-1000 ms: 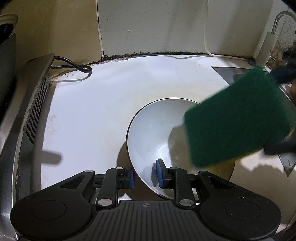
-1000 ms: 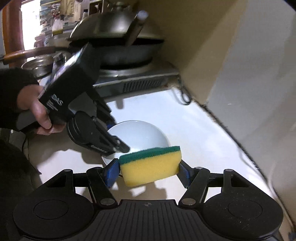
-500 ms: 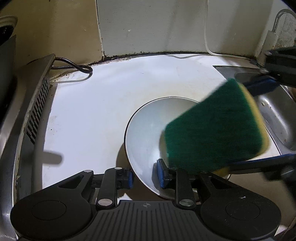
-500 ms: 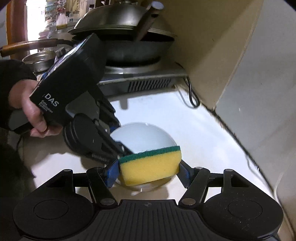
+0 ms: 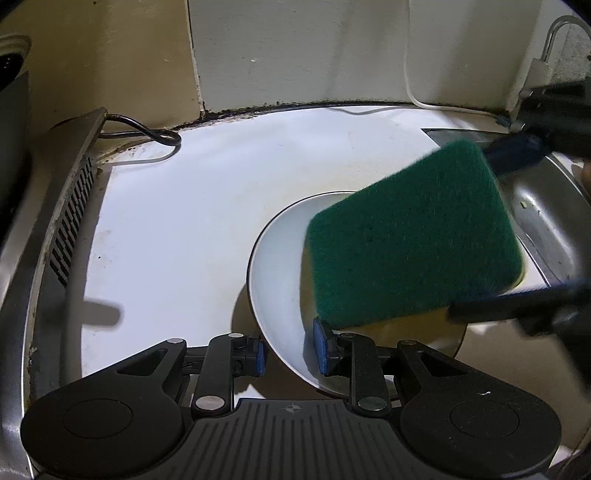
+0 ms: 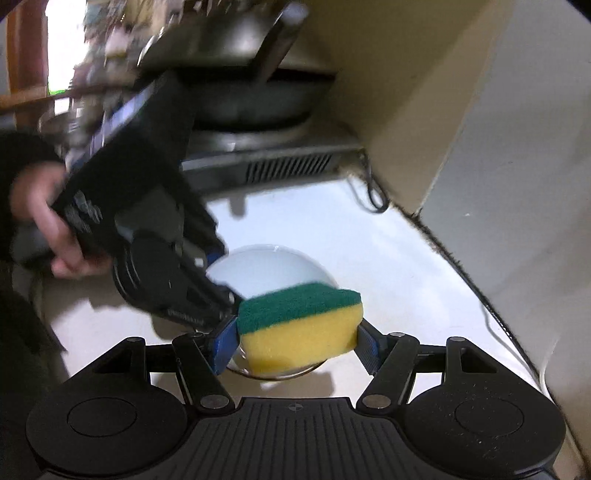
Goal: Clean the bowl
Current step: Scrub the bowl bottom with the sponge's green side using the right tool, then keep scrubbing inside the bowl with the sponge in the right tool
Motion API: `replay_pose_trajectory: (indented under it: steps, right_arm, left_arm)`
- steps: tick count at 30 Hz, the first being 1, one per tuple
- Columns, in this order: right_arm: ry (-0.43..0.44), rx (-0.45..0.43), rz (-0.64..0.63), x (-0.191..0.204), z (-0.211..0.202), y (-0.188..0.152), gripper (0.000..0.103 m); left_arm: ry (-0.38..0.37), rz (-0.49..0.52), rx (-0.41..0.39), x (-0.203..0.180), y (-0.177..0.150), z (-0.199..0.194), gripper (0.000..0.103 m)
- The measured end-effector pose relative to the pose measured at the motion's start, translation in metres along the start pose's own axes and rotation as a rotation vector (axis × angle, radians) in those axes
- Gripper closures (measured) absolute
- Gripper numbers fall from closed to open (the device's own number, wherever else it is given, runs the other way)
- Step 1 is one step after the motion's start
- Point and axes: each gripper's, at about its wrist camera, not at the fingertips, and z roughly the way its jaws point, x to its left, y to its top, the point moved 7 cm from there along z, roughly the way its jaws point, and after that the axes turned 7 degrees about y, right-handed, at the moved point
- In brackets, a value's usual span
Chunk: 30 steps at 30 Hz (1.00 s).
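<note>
A white bowl (image 5: 280, 280) sits on the white counter (image 5: 192, 221). My left gripper (image 5: 290, 350) is shut on the bowl's near rim, one blue pad outside and one inside. My right gripper (image 6: 295, 341) is shut on a yellow sponge with a green scouring face (image 6: 301, 325). In the left wrist view the sponge (image 5: 413, 240) hangs over the bowl's right half, green side toward the camera. In the right wrist view the bowl (image 6: 266, 269) lies just past the sponge, with the left gripper (image 6: 218, 295) on its left rim.
A steel sink (image 5: 546, 206) lies right of the bowl, with a tap (image 5: 554, 33) behind. A stove with a vent grille (image 5: 70, 218) stands on the left, a wok (image 6: 243, 92) on it. A black cable (image 5: 147, 133) lies by the back wall.
The sponge swept left over the bowl, then back up and to the right. The left gripper kept its hold on the rim and the bowl stayed put.
</note>
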Motion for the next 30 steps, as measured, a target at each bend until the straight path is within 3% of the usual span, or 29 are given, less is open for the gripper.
replay_pose_trajectory:
  steps: [3,10,18,20,23,30]
  right_arm:
    - [0.0,0.021,-0.005,-0.001,0.003,-0.004,0.037]
    - [0.126,0.02,0.07,0.001,-0.027,-0.015,0.037]
    - [0.027,-0.005,0.009,0.0,-0.039,-0.008,0.036]
    - [-0.045,0.02,-0.074,0.006,-0.029,-0.007,0.034]
    - [-0.092,0.025,-0.152,0.011,-0.024,-0.008,0.021]
    - [-0.046,0.055,-0.266,0.011,-0.007,0.001,0.013]
  left_arm:
    - [-0.005,-0.007,0.002,0.003,0.0,0.0,0.074]
    - [0.006,-0.002,-0.005,0.004,0.001,0.0,0.076]
    - [-0.034,0.008,-0.005,-0.003,0.001,-0.002,0.077]
    - [-0.035,0.012,-0.004,-0.004,0.001,-0.002,0.077]
    - [-0.038,0.012,-0.001,-0.003,0.0,-0.001,0.076]
    - [-0.046,0.015,-0.002,0.0,0.0,-0.001,0.076]
